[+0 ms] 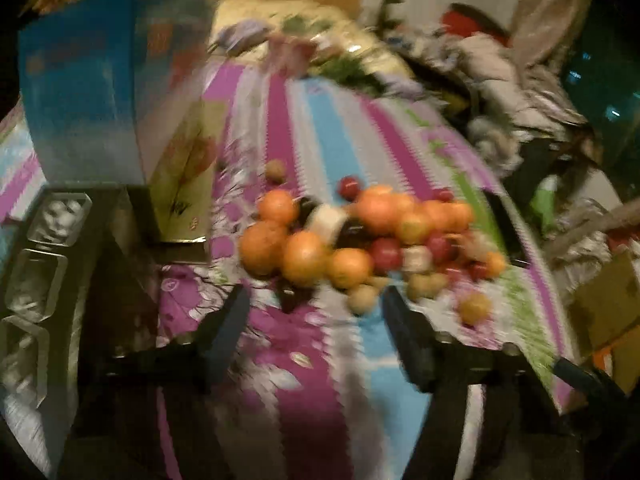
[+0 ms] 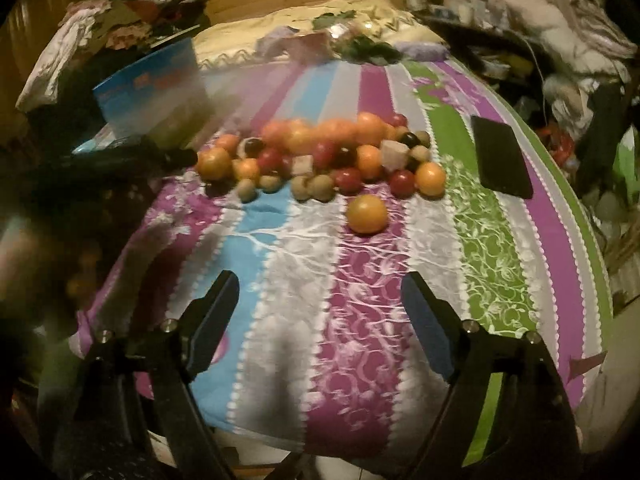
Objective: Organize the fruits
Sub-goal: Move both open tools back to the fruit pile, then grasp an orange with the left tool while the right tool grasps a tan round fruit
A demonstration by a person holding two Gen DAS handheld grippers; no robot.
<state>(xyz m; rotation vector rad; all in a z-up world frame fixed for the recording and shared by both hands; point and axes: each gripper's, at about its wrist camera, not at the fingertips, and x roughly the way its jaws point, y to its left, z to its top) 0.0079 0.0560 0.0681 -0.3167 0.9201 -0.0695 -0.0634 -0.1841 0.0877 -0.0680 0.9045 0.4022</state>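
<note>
Both the left claw [image 1: 314,300] and the right claw [image 2: 320,284] hung released and empty above the striped floral bedspread [image 2: 360,320]. Ahead lay the heap of loose orange, red and tan round fruits [image 2: 320,156], one orange fruit [image 2: 367,214] apart. A careless nudge would probably roll neighbours off; the flat black phone [image 2: 502,156] and, blurred, a black compartmented tray [image 1: 44,264] crowded either side.

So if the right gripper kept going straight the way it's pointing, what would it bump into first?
Probably the striped bedspread; further along that line, the lone orange fruit lying apart from the fruit pile. Depth is unclear.
</note>
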